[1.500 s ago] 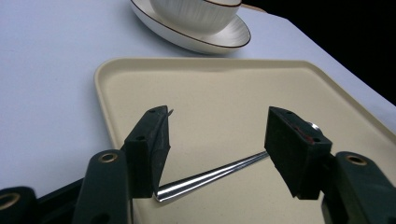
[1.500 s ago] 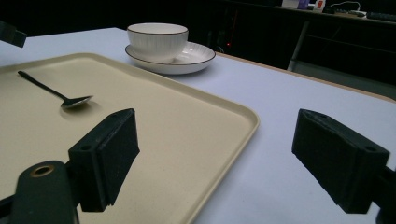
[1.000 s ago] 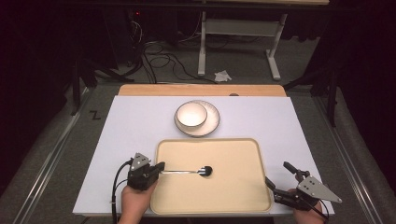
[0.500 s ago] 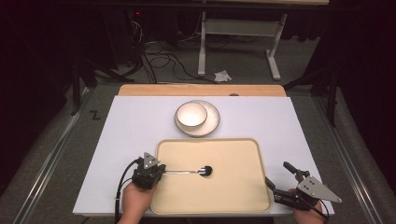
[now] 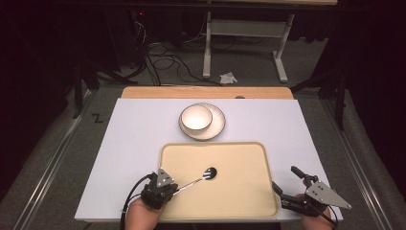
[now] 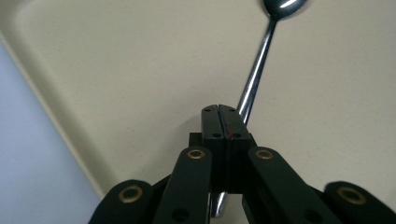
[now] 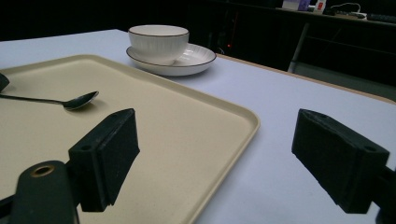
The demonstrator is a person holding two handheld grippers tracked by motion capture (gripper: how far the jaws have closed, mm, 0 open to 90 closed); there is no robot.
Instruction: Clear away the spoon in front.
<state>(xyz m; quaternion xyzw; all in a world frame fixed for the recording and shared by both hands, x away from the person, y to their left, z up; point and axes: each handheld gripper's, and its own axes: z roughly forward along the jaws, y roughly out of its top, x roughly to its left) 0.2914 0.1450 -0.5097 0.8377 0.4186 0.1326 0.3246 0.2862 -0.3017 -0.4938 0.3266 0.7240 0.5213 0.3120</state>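
Observation:
A metal spoon (image 5: 196,180) lies slanted on the beige tray (image 5: 239,196), its bowl near the tray's middle. My left gripper (image 5: 171,188) sits at the tray's near left corner, shut on the spoon's handle. In the left gripper view the jaws (image 6: 219,113) are pressed together with the spoon (image 6: 259,60) running under them over the tray (image 6: 116,70). My right gripper (image 5: 286,178) rests open by the tray's near right corner, holding nothing. The right gripper view has its jaws (image 7: 215,140) wide apart, straddling the tray's rim (image 7: 243,116), with the spoon (image 7: 77,101) farther off.
A white bowl (image 5: 195,117) stands on a white plate (image 5: 218,127) just beyond the tray; both are in the right gripper view, bowl (image 7: 158,42) on plate (image 7: 198,58). A pale cover (image 5: 134,143) tops the table. Cables and a desk frame (image 5: 208,43) lie on the floor behind.
My left gripper has shifted right and toward the near edge, swinging the spoon's handle so it now slants; the spoon's bowl stayed about where it was. The right gripper has not moved.

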